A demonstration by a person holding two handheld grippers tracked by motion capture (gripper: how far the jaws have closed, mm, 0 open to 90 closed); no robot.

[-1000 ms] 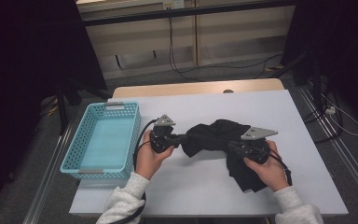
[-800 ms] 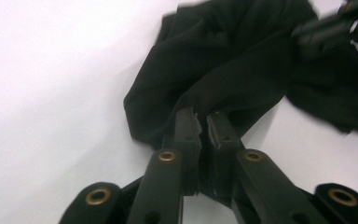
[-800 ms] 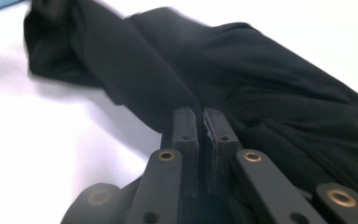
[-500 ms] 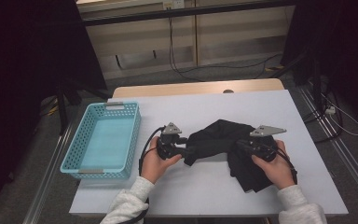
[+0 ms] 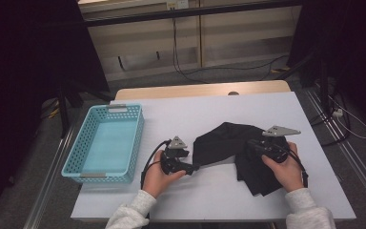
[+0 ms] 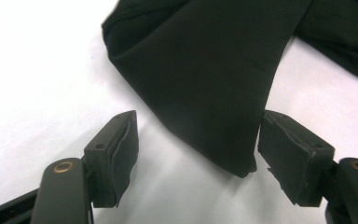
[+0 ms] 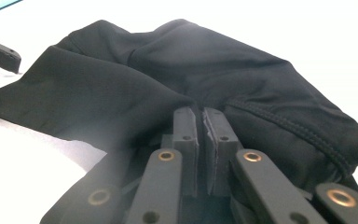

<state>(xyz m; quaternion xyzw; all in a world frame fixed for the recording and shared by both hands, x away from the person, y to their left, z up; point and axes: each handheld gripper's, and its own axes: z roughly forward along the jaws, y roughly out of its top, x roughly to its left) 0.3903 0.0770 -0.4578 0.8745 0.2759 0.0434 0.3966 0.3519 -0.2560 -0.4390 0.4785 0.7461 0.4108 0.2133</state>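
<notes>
The black cloth [image 5: 238, 148] lies on the white table [image 5: 209, 114] between the two grippers — the left gripper [image 6: 198, 151] is wide apart around one corner, the right gripper [image 7: 201, 140] looks pinched together on a fold, probably.

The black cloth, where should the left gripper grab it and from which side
Take the black cloth at its pointed corner, lying flat on the white table between the open left gripper fingers. Probably come in low from the basket side, along the tabletop, since the corner juts out thin towards that gripper.
</notes>
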